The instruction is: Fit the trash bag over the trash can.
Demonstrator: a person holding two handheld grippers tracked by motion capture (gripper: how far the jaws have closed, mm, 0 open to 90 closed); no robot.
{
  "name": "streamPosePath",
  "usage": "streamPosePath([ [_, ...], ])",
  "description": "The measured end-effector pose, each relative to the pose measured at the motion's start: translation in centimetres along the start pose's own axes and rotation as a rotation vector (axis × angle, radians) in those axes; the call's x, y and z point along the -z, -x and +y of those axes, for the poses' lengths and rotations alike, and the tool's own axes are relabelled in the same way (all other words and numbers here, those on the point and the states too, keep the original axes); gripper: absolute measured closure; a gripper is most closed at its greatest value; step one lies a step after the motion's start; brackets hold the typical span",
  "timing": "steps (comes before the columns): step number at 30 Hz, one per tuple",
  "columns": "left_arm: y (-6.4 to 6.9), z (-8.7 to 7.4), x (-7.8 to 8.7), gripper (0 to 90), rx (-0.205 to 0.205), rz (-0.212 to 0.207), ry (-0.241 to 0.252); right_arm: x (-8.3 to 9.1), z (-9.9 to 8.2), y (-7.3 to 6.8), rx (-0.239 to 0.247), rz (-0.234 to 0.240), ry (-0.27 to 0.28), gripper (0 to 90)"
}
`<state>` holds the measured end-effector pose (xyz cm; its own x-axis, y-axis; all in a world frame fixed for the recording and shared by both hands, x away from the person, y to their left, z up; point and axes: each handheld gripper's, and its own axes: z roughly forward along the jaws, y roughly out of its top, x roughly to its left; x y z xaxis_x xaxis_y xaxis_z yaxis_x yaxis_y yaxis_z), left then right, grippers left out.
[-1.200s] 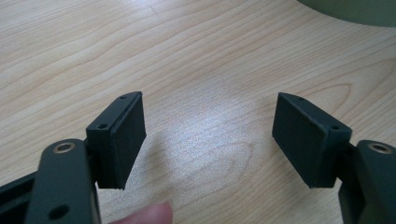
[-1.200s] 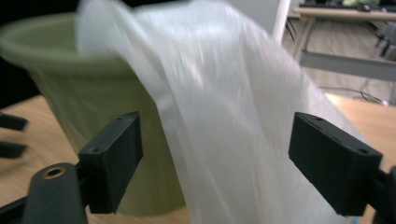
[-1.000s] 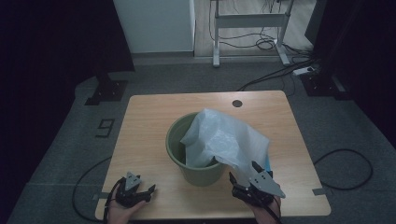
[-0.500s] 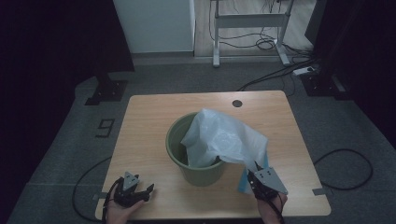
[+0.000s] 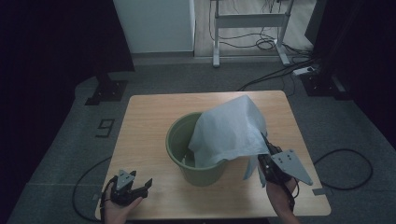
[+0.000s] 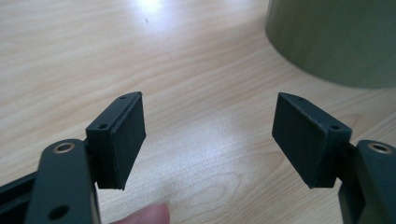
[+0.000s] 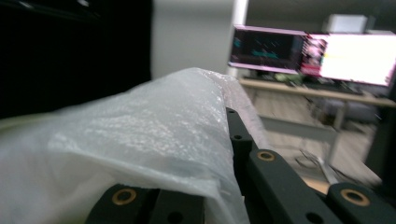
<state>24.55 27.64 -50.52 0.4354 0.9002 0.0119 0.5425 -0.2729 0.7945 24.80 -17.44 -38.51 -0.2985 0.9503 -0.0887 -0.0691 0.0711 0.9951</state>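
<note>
Overhead, a wooden table (image 5: 144,121) carries a green bucket (image 5: 180,144) near its middle, and a thin white plastic bag (image 5: 231,130) is draped over the bucket's right half, covering that part of the rim and hanging down the outside toward the person's near edge. Right gripper (image 5: 271,165), at the near right of the table just beside the bucket: jaws have just been closing and are now pressed together on the lower right corner of the bag, pinching the film between them. Its grey three-cornered plate faces up, and a hand (image 5: 282,196) holds it from below. From the right gripper view, the crinkled translucent film (image 7: 140,135) bunches over the left jaw and hides the tips; the background there is blurred, with lit screens (image 7: 308,53) on a far desk. Left gripper (image 5: 128,184), near the left corner of the table and well apart from the bucket: jaws spread wide, nothing between them. From the left gripper view, the two black pads (image 6: 119,140) stand apart just over bare wood grain, with the bucket's green wall (image 6: 336,42) ahead at upper right and a fingertip (image 6: 144,215) at the bottom edge. Cables (image 5: 88,182) trail off the table to the grey floor.
</note>
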Motion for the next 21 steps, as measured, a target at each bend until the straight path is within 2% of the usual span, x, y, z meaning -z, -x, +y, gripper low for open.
streamPosePath([
  [2, 0.0, 0.2, 0.3, 25.5, 0.004, -0.003, 0.012, -0.4, 1.3, -0.8, 0.010, 0.036, 0.022, 86.9],
  [3, 0.0, 0.2, 0.3, 25.5, 0.002, -0.004, 0.012, -0.8, 2.4, -1.9, 0.029, 0.076, 0.035, 86.9],
  [4, 0.1, 0.2, 0.2, 25.5, -0.002, -0.005, 0.010, -1.1, 2.8, -2.6, 0.041, 0.097, 0.036, 86.8],
  [5, 0.1, 0.2, 0.2, 25.5, -0.001, -0.006, 0.008, -1.3, 3.2, -3.2, 0.053, 0.118, 0.033, 86.9],
  [6, 0.1, 0.2, 0.1, 25.5, -0.001, -0.007, 0.005, -1.3, 3.2, -3.2, 0.053, 0.118, 0.033, 86.9],
  [8, 0.2, 0.2, 0.1, 25.5, -0.005, -0.009, 0.002, -2.2, 3.6, -5.1, 0.097, 0.170, 0.003, 86.7],
  [10, 0.2, 0.4, 0.3, 25.5, -0.006, -0.009, 0.010, -2.4, 3.5, -5.6, 0.110, 0.178, -0.010, 86.7],
  [11, 0.2, 0.5, 0.5, 25.5, -0.005, -0.008, 0.017, -2.9, 3.1, -6.2, 0.120, 0.202, -0.047, 86.1],
  [12, 0.2, 0.6, 0.8, 25.5, -0.005, -0.008, 0.025, -2.9, 3.1, -6.2, 0.120, 0.202, -0.047, 86.1],
  [19, 0.6, 2.0, 2.6, 27.3, 0.008, -0.004, 0.078, -3.3, 0.9, -7.5, 0.133, 0.290, -0.147, 84.3],
  [21, 1.1, 2.6, 3.2, 27.3, 0.005, -0.006, 0.094, -3.4, 0.7, -7.5, 0.131, 0.294, -0.152, 84.2],
])
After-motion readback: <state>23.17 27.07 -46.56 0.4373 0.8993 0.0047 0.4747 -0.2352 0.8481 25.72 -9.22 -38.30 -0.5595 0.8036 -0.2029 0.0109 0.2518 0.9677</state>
